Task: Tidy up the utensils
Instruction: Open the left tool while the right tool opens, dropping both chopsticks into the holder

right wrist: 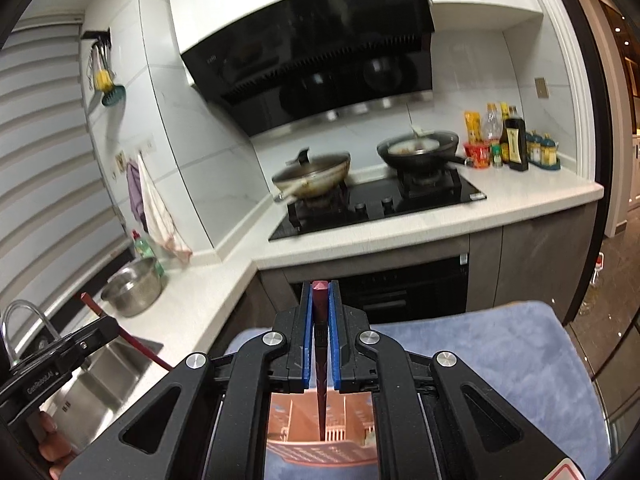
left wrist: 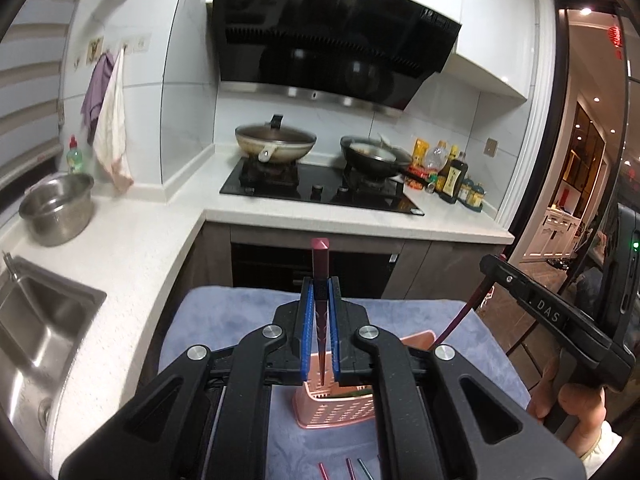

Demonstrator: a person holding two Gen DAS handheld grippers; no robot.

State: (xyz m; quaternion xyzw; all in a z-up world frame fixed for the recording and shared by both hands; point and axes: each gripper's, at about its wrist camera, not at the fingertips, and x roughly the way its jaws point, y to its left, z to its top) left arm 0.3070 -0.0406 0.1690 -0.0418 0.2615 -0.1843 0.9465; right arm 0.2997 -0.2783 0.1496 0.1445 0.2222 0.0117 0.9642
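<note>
Above perforated pink plastic basket [left wrist: 334,410], tapered maroon chopsticks [left wrist: 320,280] (square-ended), blue towel [left wrist: 224,320]

You're in a home kitchen: range hood [left wrist: 328,36] over a gas hob [left wrist: 320,190] with two woks, sink [left wrist: 36,320], white desk [left wrist: 132,248].

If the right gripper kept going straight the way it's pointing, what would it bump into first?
Probably the dark cabinet front under the stove counter, though depth is hard to judge. The right gripper, jaws shut on a dark red chopstick, points over the blue cloth toward it.
</note>
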